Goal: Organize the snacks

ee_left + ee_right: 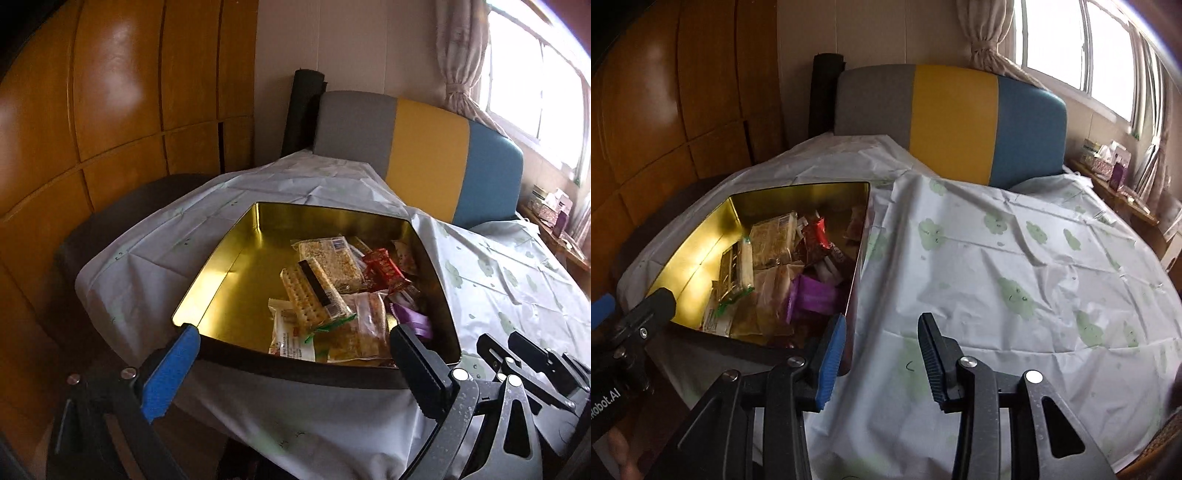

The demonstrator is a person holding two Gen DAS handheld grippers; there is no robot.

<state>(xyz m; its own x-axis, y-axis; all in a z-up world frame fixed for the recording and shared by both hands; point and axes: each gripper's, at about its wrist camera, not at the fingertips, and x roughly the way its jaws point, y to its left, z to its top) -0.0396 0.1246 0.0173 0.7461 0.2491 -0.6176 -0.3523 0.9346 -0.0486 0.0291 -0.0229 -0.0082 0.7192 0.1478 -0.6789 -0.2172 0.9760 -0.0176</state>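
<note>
While the gold-lined tin [221, 273] sits on the cloth-covered table [997, 258], the left gripper [291, 354] hovers at its near wall with both fingers spread wide and nothing between them: the blue-padded finger [170, 373] stands at the tin's near left corner, the black one [417, 369] near its near right corner, so the tin's near rim runs across the gap. Inside the tin, wrapped snacks lie heaped toward its right side: a cracker pack [310, 295] on top, a grain bar [332, 262] just beyond it, a red wrapper [384, 269] to the right, and a purple wrapper [413, 321] close to the black finger; the left half of the tin floor shows bare gold. From the right wrist view, the right gripper [882, 354] is also spread apart and holds nothing, poised over bare cloth just right of the tin [701, 258], its blue finger [831, 365] just beside the tin's near right corner and its black finger [934, 358] farther right over the green-patterned cloth. At the far side stands a grey, yellow and blue chair back [953, 122].
</note>
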